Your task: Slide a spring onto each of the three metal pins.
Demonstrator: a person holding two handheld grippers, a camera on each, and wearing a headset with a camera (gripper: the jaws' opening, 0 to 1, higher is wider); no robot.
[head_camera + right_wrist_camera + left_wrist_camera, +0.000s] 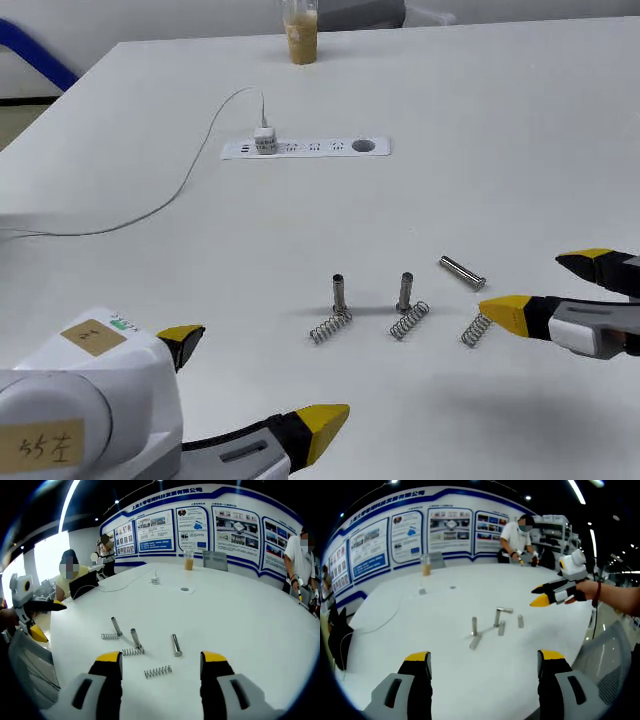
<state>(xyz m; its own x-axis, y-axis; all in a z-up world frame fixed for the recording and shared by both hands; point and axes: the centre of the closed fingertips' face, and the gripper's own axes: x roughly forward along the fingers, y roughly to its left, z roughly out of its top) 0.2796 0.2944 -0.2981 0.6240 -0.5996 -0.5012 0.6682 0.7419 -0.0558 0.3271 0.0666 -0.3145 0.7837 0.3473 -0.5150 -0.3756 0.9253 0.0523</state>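
Two metal pins stand upright on the white table, one (338,292) to the left of the other (405,290). A third pin (462,272) lies flat to their right. A spring lies by each: the left spring (330,327), the middle spring (409,320) and the right spring (477,330). My right gripper (535,288) is open, with its near yellow tip just right of the right spring, which lies ahead of the jaws as the spring (158,671). My left gripper (255,385) is open and empty at the front left, well short of the pins (474,625).
A white power strip (305,147) with a plug and a cable trailing left lies further back. A cup of tan liquid (300,35) stands at the far edge. A seated person (72,577) and a standing person (516,540) are beyond the table.
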